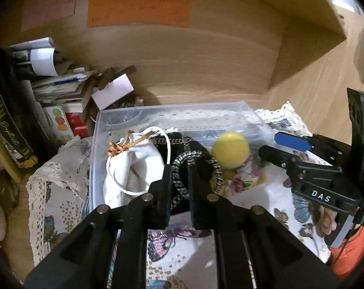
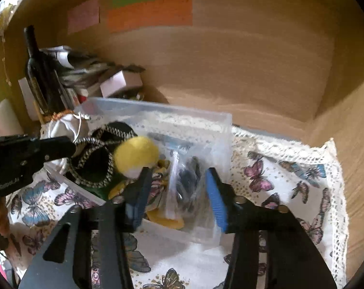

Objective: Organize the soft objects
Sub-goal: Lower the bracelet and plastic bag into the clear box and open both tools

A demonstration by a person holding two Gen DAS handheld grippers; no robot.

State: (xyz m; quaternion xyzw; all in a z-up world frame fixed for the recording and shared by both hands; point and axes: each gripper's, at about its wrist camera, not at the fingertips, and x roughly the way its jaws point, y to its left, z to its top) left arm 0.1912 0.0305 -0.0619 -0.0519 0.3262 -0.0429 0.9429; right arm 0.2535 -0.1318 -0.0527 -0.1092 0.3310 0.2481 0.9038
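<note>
A clear plastic bin (image 1: 96,144) (image 2: 225,130) sits on a butterfly cloth. In it lie a white drawstring pouch (image 1: 136,166) (image 2: 59,125), a black pouch with a black-and-white cord (image 1: 179,180) (image 2: 95,161), a yellow ball (image 1: 230,148) (image 2: 136,153) and a clear bag of dark items (image 2: 189,183). My left gripper (image 1: 179,171) (image 2: 71,148) is shut on the black-and-white cord at the bin's front. My right gripper (image 2: 177,175) (image 1: 271,144) is open over the bin's right part, beside the ball, and holds nothing.
The butterfly cloth (image 2: 290,180) (image 1: 266,192) with a lace edge covers the wooden shelf. A dark bottle (image 2: 37,72), stacked papers and boxes (image 1: 61,84) crowd the left. The wooden back wall (image 1: 182,60) carries coloured paper labels (image 1: 138,12).
</note>
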